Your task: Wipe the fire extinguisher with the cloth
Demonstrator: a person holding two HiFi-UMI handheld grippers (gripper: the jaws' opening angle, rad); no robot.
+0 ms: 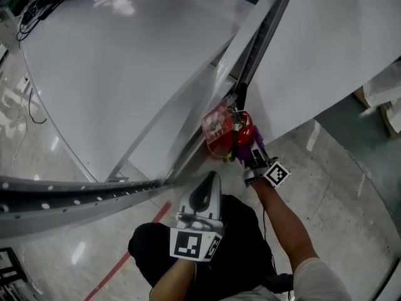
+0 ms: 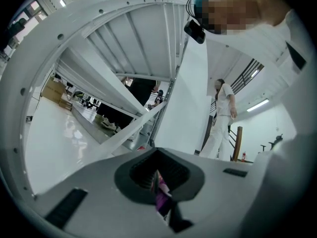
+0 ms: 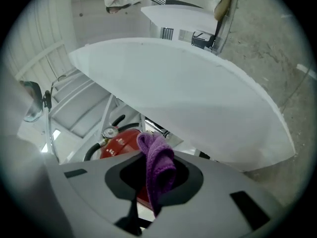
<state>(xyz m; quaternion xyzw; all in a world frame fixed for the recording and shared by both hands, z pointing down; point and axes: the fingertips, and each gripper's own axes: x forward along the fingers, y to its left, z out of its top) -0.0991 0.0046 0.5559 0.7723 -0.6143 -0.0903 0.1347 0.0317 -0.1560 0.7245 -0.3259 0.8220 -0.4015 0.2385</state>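
Two tools show. The right tool is clamped on a folded purple cloth, held right at the red fire extinguisher. The extinguisher stands on the floor under the white bench's edge, with its gauge near the top. White print on its body is too small to read. The left tool, nearer the person, has its jaws together on a thin purple sliver that I cannot identify.

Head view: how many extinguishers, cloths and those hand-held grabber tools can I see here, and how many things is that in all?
Extinguisher: 1
Cloth: 1
Grippers: 2, the left gripper and the right gripper
Total: 4
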